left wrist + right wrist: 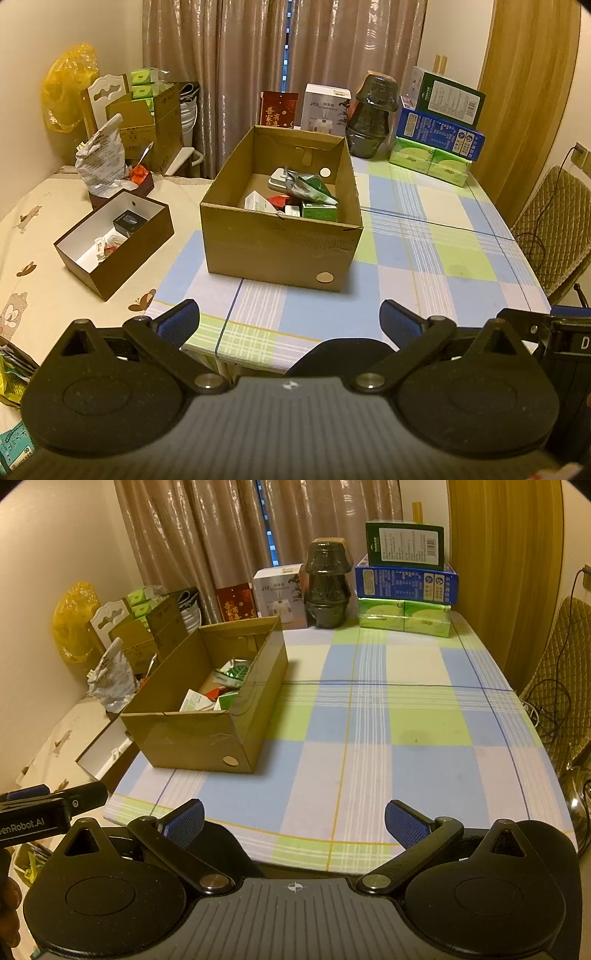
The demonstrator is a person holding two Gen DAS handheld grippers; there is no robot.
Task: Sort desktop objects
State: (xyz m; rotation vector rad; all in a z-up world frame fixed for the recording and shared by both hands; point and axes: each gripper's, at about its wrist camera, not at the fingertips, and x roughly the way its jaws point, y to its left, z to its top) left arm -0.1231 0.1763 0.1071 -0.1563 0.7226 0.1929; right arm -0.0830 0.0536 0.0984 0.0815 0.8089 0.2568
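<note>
My left wrist view looks from the near edge straight at the cardboard box (282,236); my right view sits further right, sharing that box (207,716) and the checked surface (406,738).

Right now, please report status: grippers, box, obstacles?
Left gripper open, empty. Right gripper open, empty. Cardboard box holds sorted items. Nothing in the way.

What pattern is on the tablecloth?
Blue, green and white checks on the tablecloth, clearest from the right wrist.
</note>
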